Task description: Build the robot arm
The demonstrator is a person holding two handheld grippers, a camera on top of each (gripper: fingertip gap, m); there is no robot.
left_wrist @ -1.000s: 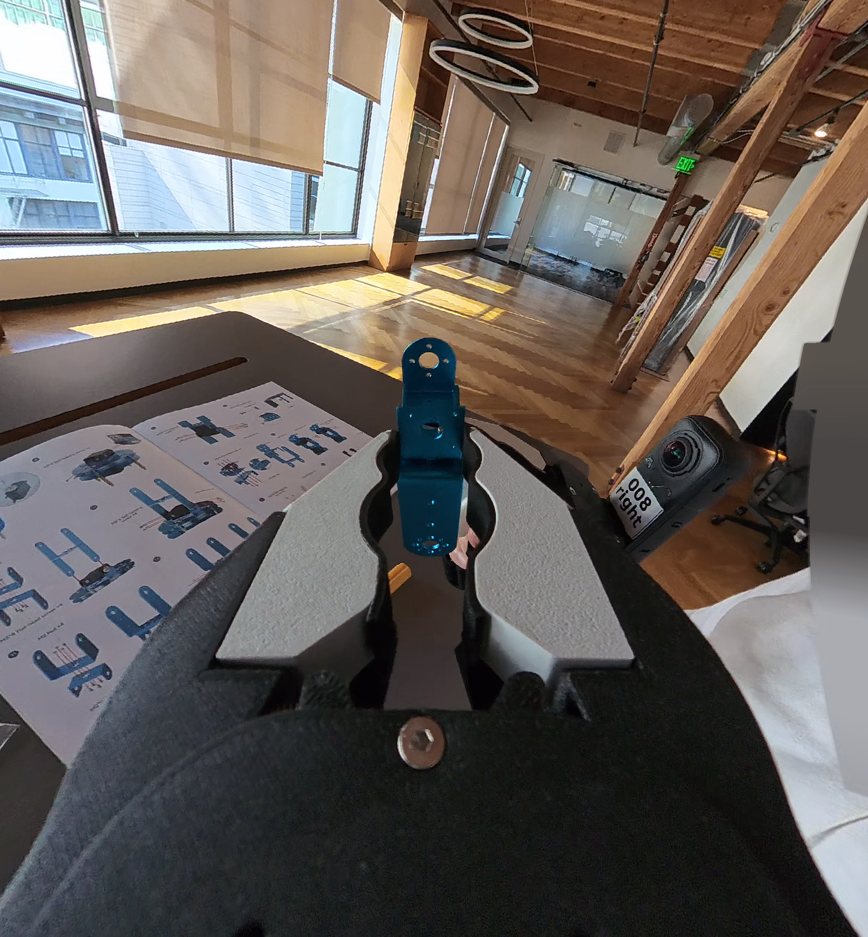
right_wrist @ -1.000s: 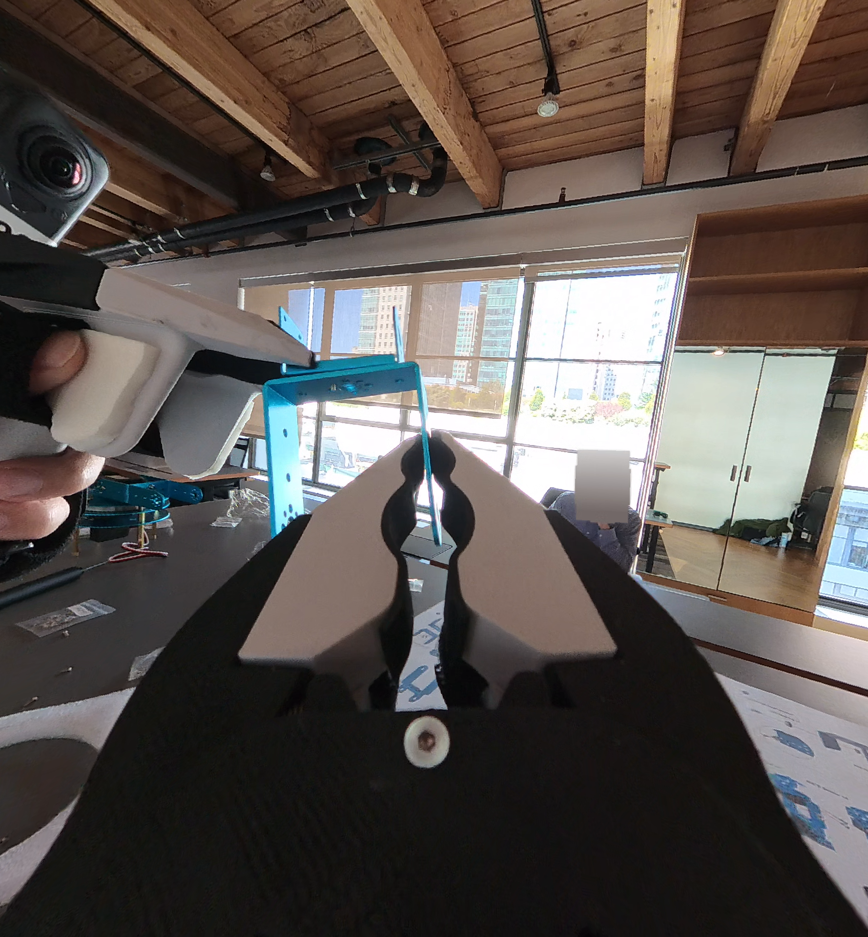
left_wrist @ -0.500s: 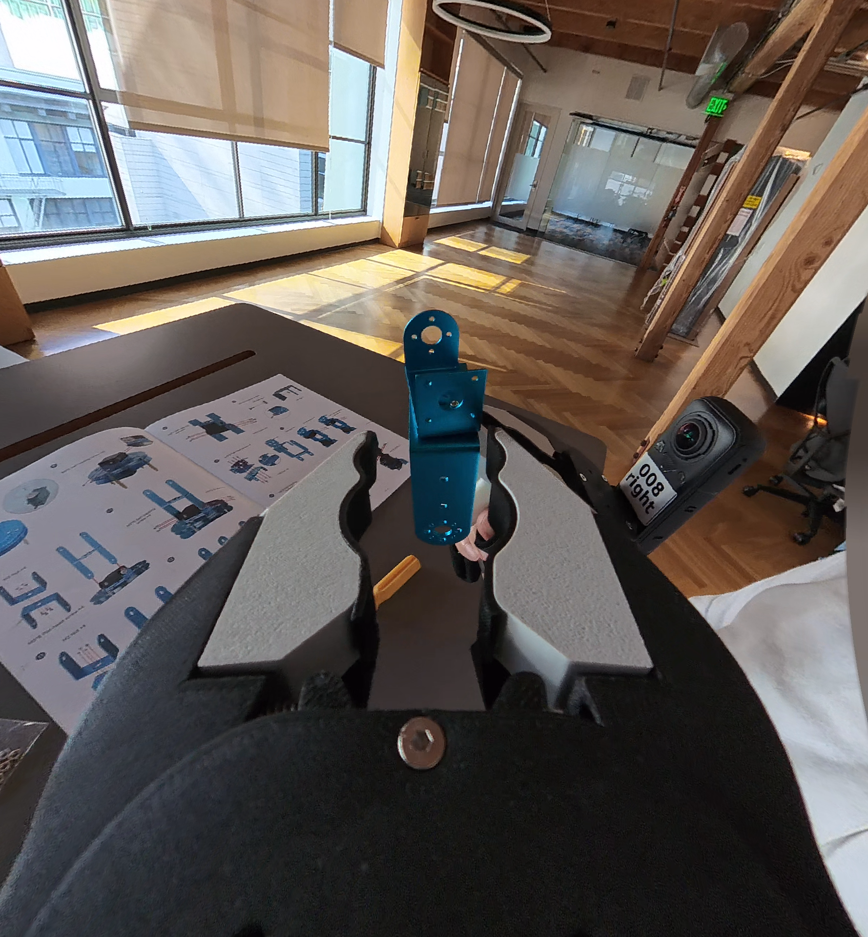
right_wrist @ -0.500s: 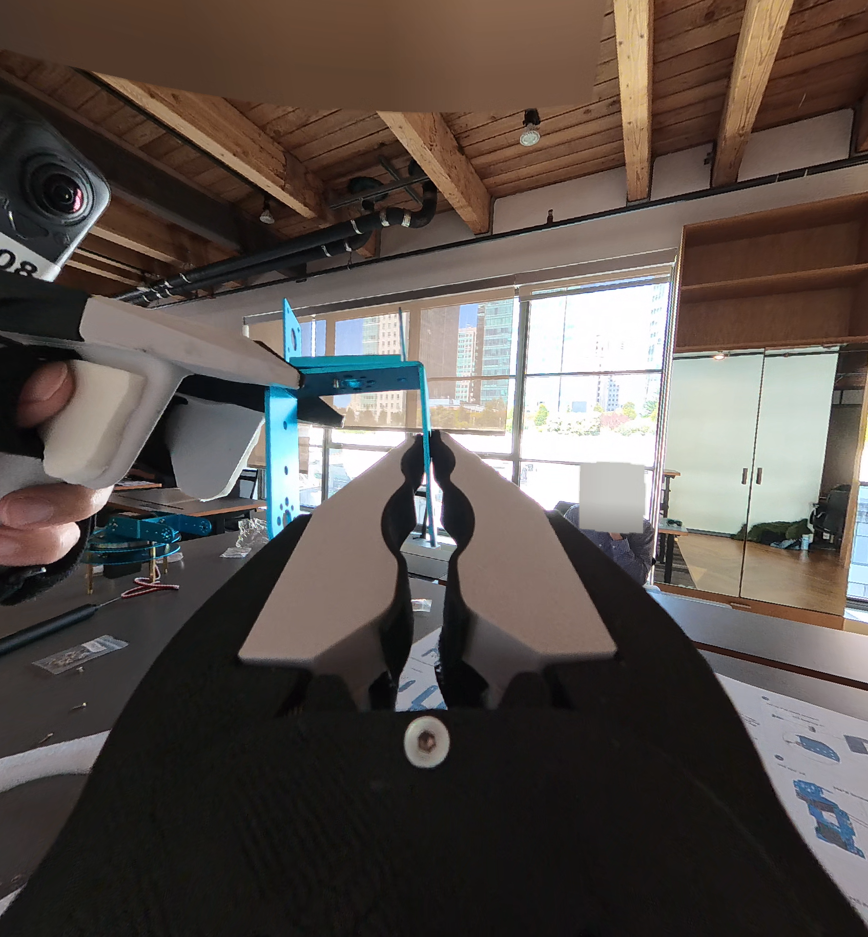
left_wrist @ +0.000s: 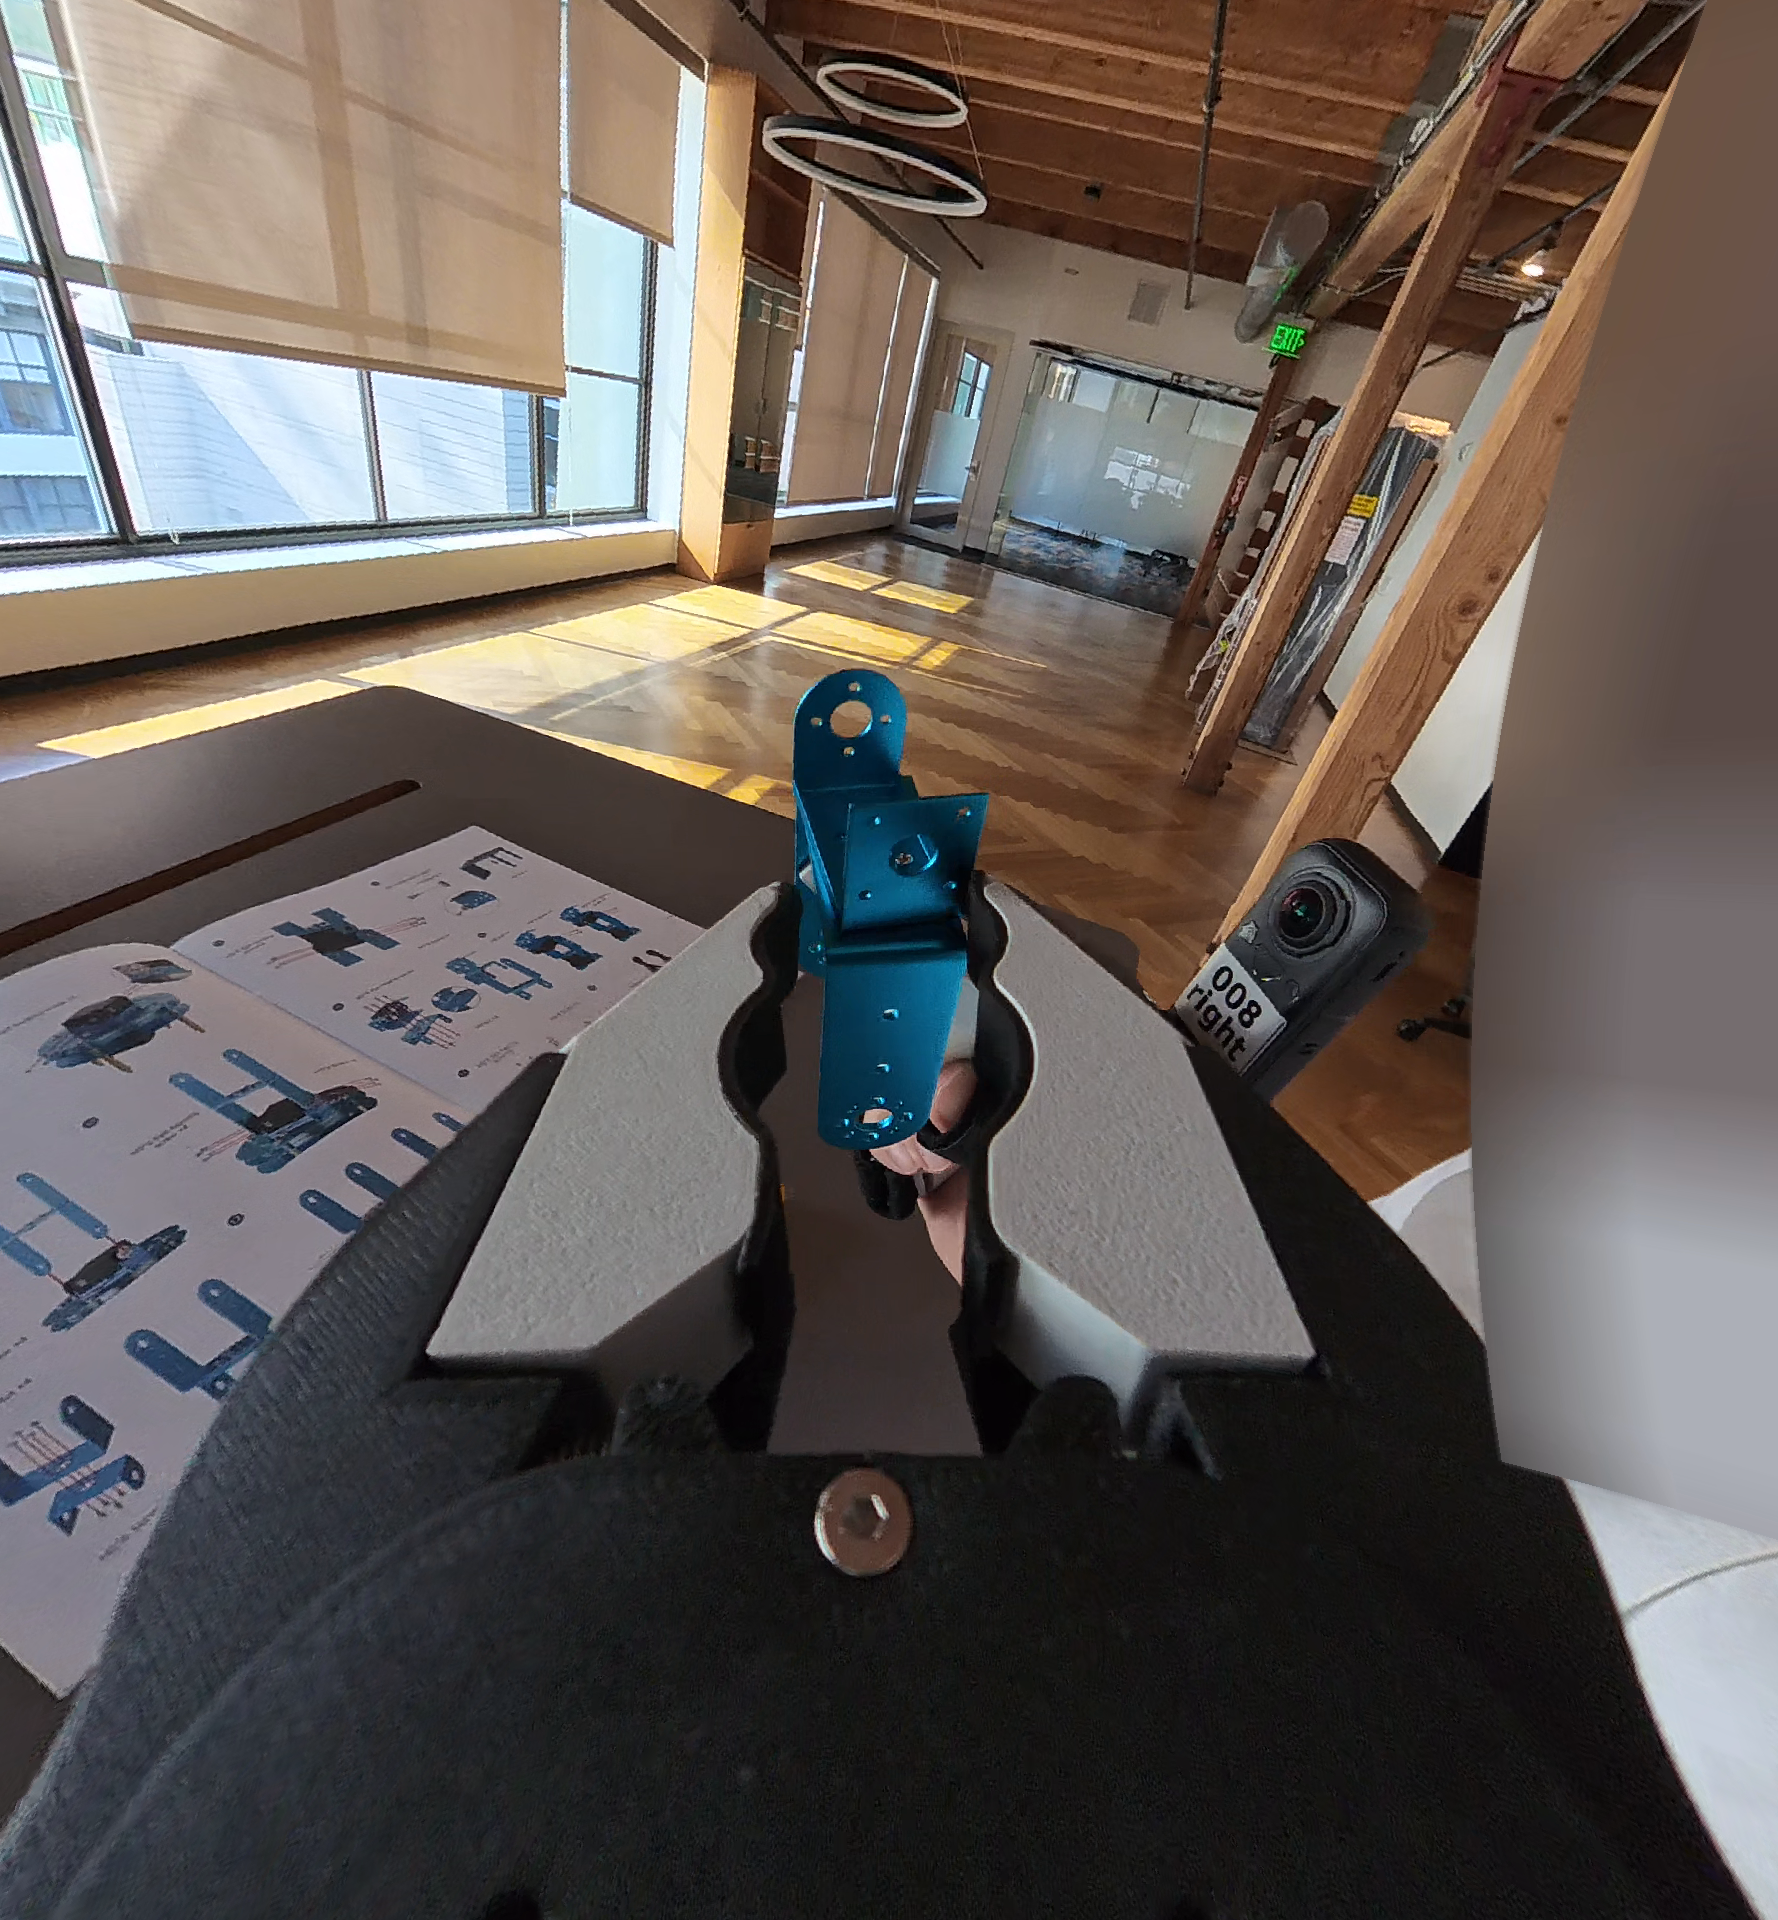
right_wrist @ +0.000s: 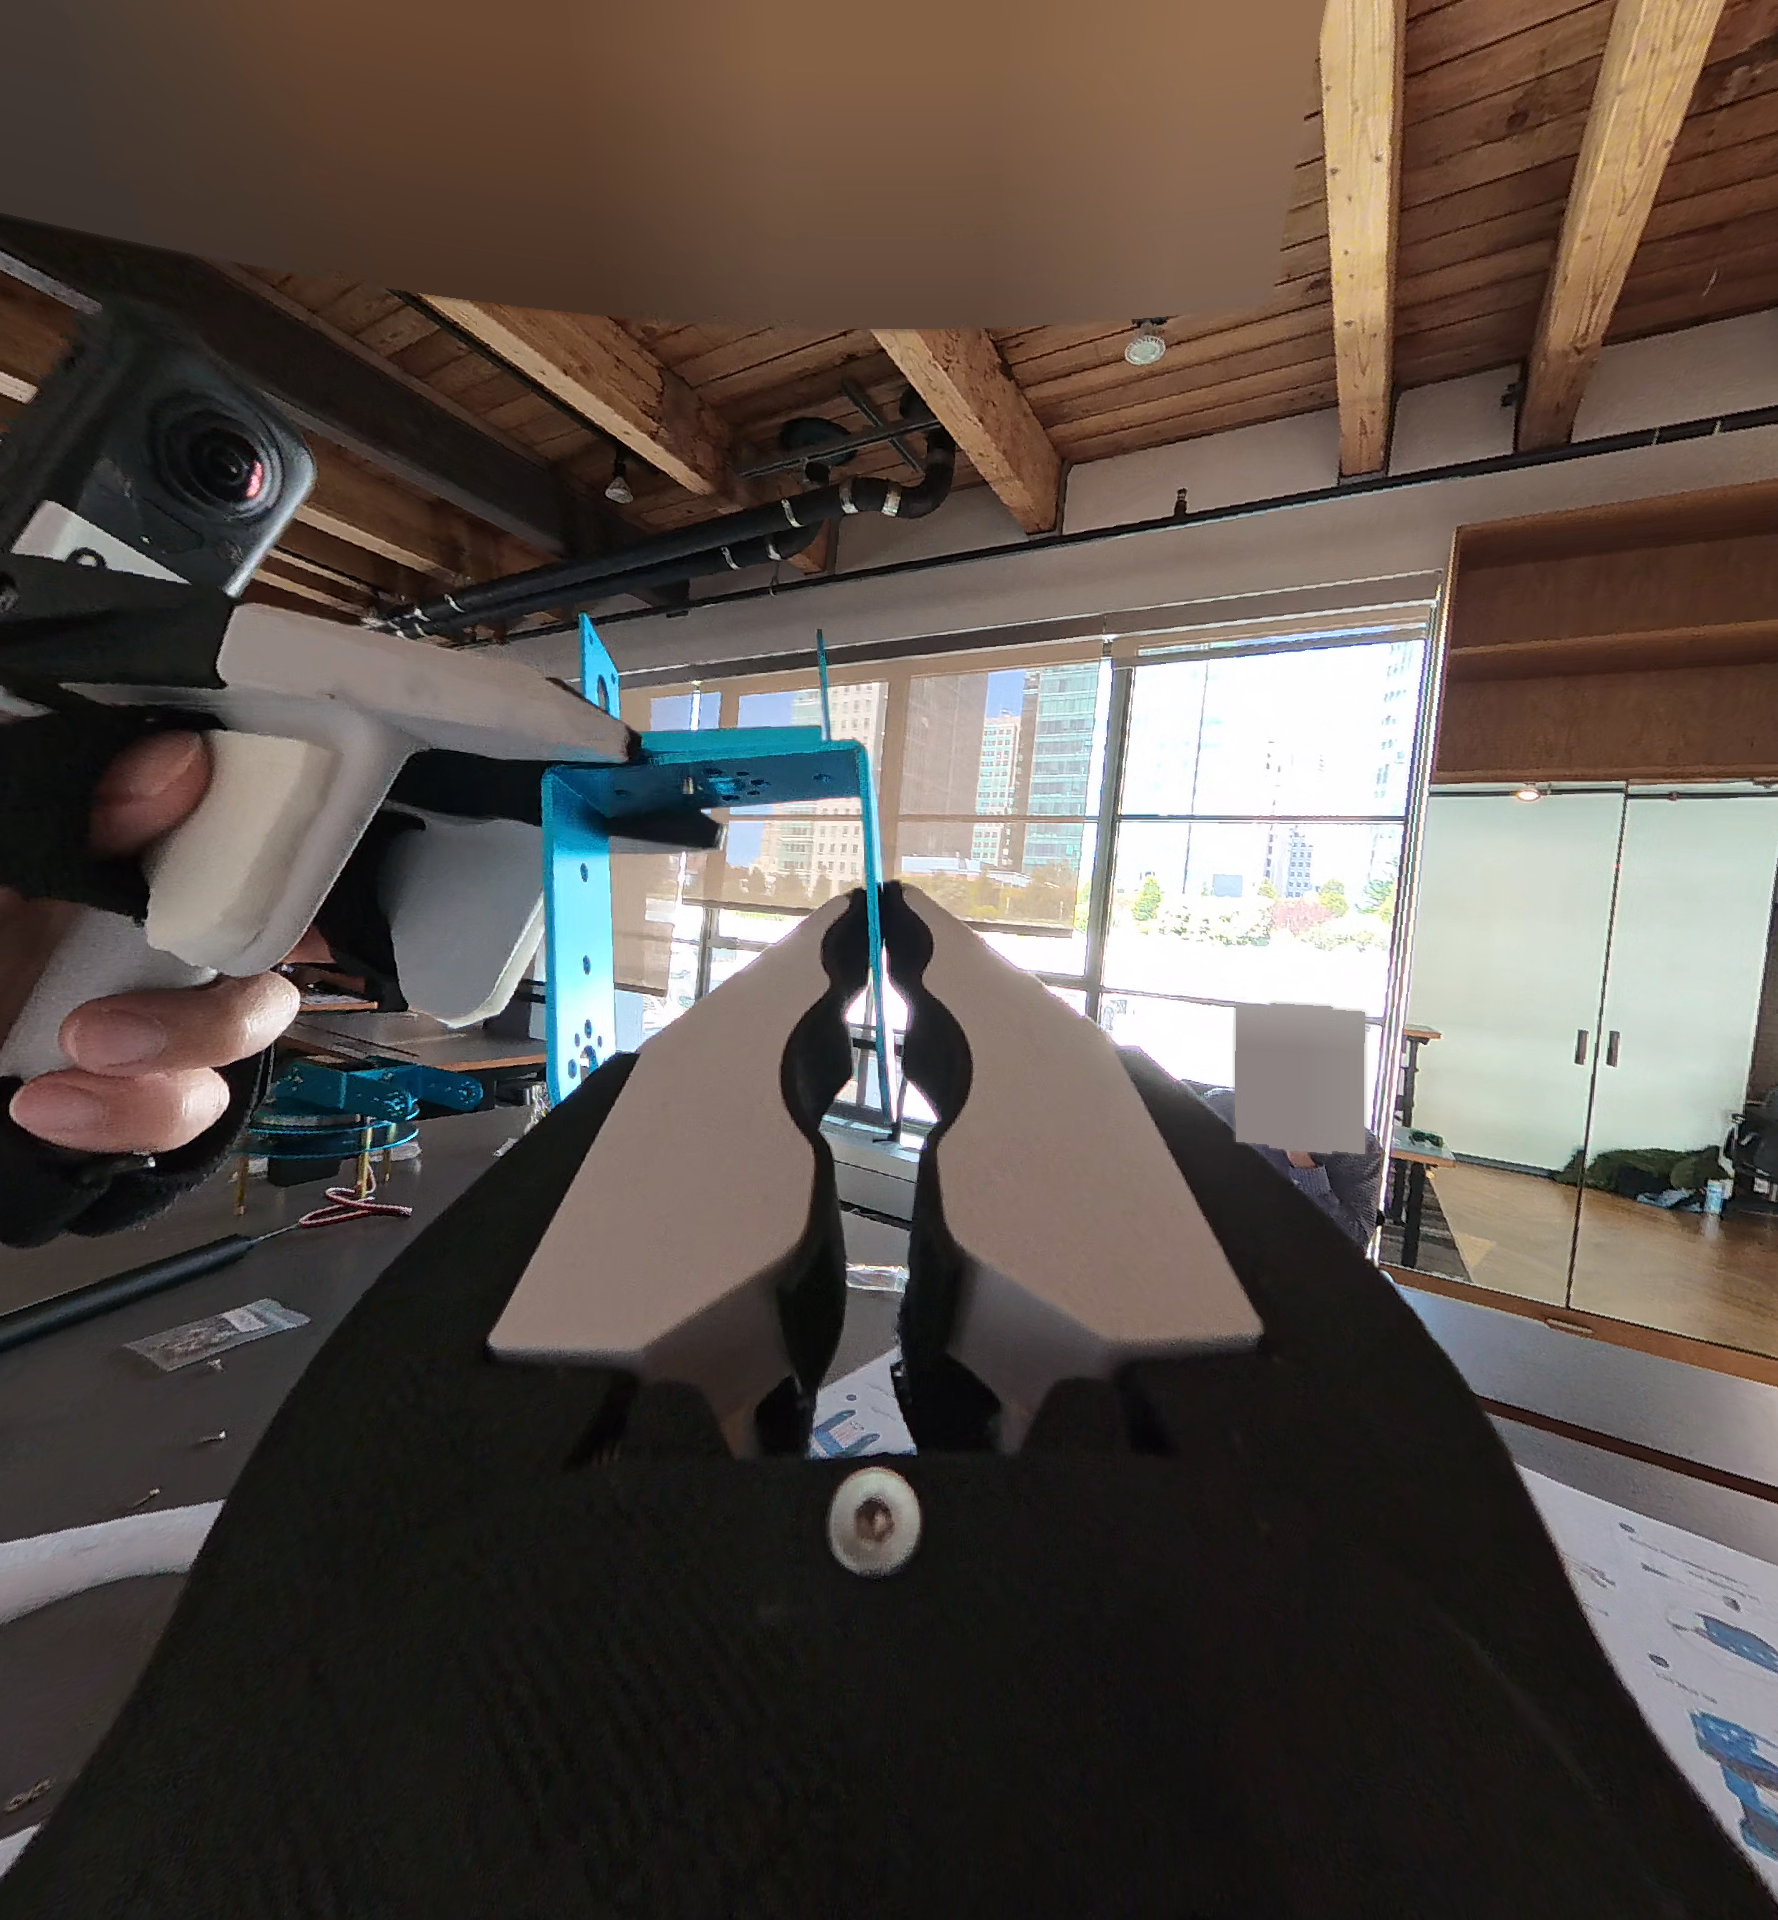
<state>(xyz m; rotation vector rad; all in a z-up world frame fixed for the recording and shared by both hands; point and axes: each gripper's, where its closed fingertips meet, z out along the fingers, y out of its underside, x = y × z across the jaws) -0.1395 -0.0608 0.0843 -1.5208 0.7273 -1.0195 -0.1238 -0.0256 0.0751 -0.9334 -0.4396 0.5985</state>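
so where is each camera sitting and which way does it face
Left wrist view: on the left gripper, looking along its fingers over the dark table and open booklet toward a sunlit wood floor; its tips close on the blue bracket.
Right wrist view: on the right gripper, tilted up toward windows and ceiling beams; a gloved hand shows.
Shared: the bracket, both grippers, the booklet.

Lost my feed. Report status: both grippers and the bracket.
Left gripper shut on blue bracket, held above table. Right gripper shut on the bracket's thin side plate. Manual lies open below. Nothing in the way.
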